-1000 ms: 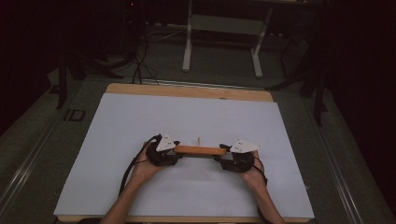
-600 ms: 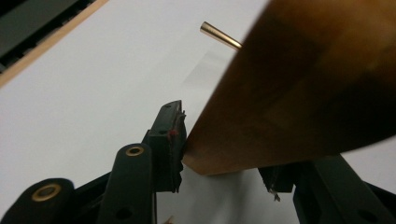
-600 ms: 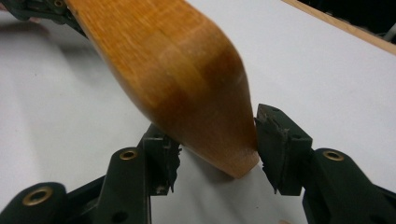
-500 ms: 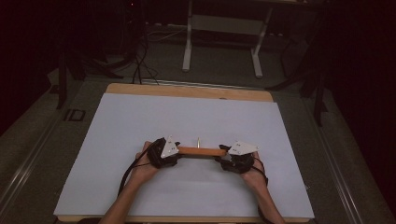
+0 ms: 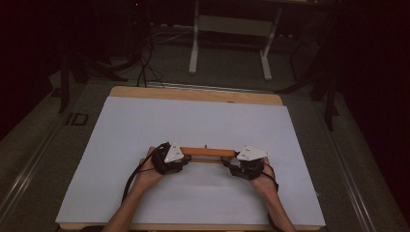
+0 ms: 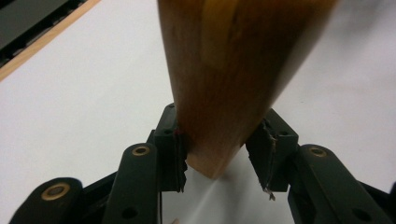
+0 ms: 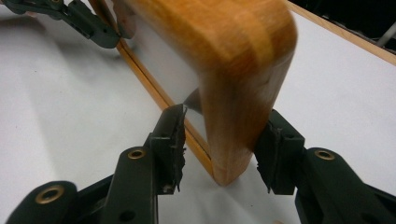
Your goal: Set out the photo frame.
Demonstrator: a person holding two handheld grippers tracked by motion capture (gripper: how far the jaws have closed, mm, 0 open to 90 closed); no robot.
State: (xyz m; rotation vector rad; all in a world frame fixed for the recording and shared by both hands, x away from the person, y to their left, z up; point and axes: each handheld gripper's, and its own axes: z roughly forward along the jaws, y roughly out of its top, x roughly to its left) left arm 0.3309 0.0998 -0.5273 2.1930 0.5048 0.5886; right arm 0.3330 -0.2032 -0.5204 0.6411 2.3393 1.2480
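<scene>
An orange-brown wooden bar (image 5: 208, 152) lies crosswise on the white table top (image 5: 193, 121), with a thinner wooden strip (image 7: 154, 88) along its near side. My left gripper (image 5: 186, 155) is at the bar's left end. In the left gripper view (image 6: 219, 154) that end (image 6: 224, 93) stands between the jaws, which have just been closing; one pad (image 6: 176, 154) touches the wood and the other stands just off it. My right gripper (image 5: 227, 159) straddles the rounded right end (image 7: 243, 93). Its jaws (image 7: 219, 149) have also been closing, with a gap at one pad (image 7: 173, 140).
The table's far wooden edge (image 5: 193, 94) runs across the back. Behind it on the dark floor are white desk legs (image 5: 196, 48) and cables (image 5: 145, 67). Bare white surface spreads on every side of the bar.
Both hands and the bar stay where they were. The left gripper looks slightly narrower around the bar's end.
</scene>
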